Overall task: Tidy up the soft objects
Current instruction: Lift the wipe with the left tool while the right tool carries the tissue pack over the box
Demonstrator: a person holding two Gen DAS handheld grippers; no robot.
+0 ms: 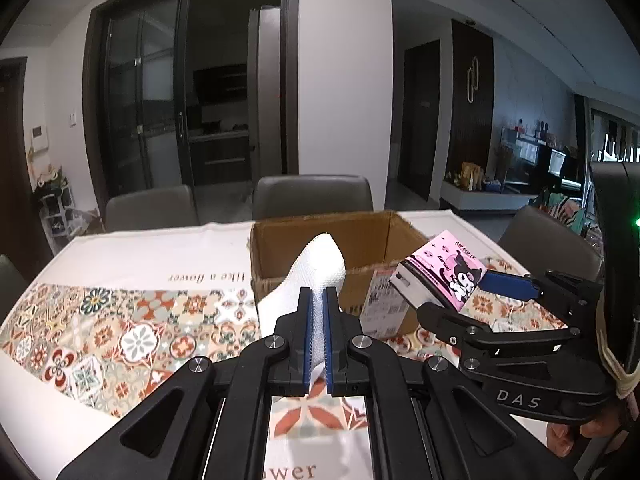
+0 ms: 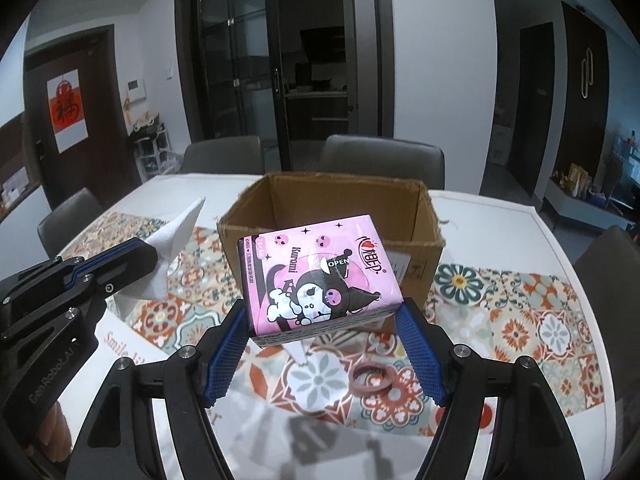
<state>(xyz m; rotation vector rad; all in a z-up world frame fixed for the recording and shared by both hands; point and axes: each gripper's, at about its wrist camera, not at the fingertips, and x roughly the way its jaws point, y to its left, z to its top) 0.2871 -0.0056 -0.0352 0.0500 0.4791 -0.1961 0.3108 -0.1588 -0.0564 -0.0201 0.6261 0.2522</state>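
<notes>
Left gripper (image 1: 316,322): jaws closed flat on a white cloth (image 1: 310,280). It points slightly downward and is held above the table. The cloth stands up out of the blue pads and droops off to the left of them; in the right wrist view its free corner sticks up and away from the fingers.

Right gripper (image 2: 320,320): jaws wide, clamped across the short sides of a pink tissue pack (image 2: 316,276). It tilts down toward the table. The pack sits level between the pads, cartoon face upward, clear of the tabletop. A hand's fingers (image 1: 576,436) wrap the handle at the lower right of the left wrist view.

Below the right gripper's fingers: a pink hair tie (image 2: 372,378), lying flat on the tablecloth (image 2: 520,320), which has a patterned tile print.

Just beyond both grippers: a cardboard box (image 2: 420,208), open at the top and standing upright on the tablecloth, with a printed label on its near wall. The cloth and the tissue pack are both held in front of it, outside its walls.

Beyond the box: two grey chairs (image 2: 382,156) at the far edge of the table, then a dark glass door (image 2: 240,60).
</notes>
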